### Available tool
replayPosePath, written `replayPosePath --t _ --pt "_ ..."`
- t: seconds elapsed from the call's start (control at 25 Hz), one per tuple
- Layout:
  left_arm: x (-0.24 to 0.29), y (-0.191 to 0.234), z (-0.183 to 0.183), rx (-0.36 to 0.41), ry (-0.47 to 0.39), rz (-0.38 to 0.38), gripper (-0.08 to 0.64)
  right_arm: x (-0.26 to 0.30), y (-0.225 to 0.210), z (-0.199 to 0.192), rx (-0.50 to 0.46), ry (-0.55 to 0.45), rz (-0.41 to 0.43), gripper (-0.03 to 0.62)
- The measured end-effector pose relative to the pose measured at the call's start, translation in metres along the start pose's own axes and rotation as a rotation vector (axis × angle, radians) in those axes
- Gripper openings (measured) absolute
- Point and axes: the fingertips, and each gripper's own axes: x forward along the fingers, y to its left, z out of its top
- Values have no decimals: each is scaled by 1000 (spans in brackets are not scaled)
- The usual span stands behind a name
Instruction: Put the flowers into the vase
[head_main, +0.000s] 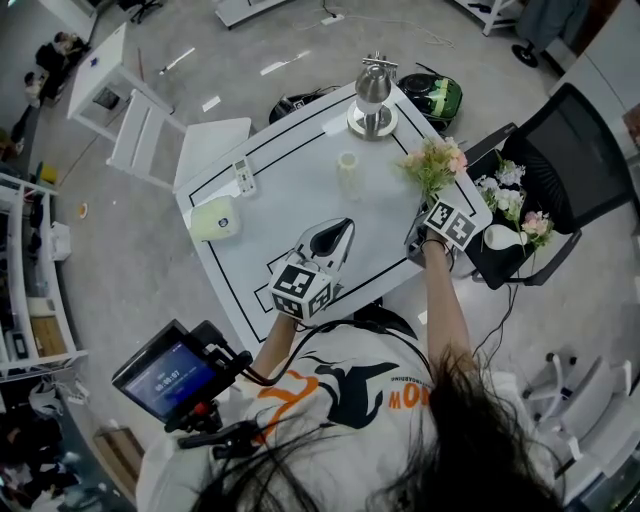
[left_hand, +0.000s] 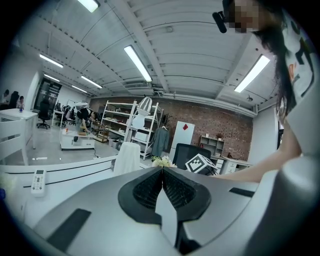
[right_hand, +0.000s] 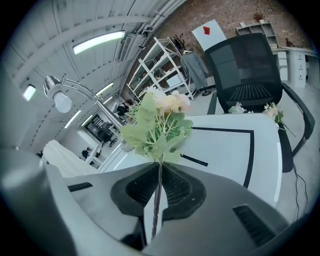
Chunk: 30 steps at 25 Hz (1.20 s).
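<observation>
Little can be read around the bench (head_main: 300, 175): the white shirt (head_main: 345, 372) of the person at its near edge has orange letters starting with what looks like "MO" before hair covers the rest, under a line of print too fine to make out. The small screen (head_main: 172, 378) off the bench's near left corner shows pale digits too blurred to read. The left marker cube (head_main: 301, 288) and right marker cube (head_main: 449, 224) above the bench bear only black-and-white squares, the white board (left_hand: 183, 136) beyond it only a red diamond.
</observation>
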Motion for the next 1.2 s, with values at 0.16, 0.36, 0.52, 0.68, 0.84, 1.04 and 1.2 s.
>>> replayPosePath --t 0.16,0.36,0.52,0.68,0.84,1.04,1.2 --pt "-2 4 1 7 3 2 11 -16 14 9 2 -53 72 28" --pt "-7 8 4 19 6 9 11 -48 40 30 -31 -137 161 29" --pt "-2 13 5 26 5 7 12 -69 60 50 -74 -194 239 28" --pt "4 23 11 50 -1 17 12 -89 80 68 -113 -232 309 29" --pt "11 36 24 76 -10 35 14 -113 101 87 -153 -272 371 29" --pt "20 50 39 83 -16 38 64 -149 133 114 -207 -347 440 29" --pt "29 59 44 90 -13 39 107 -171 163 125 -242 -375 512 28"
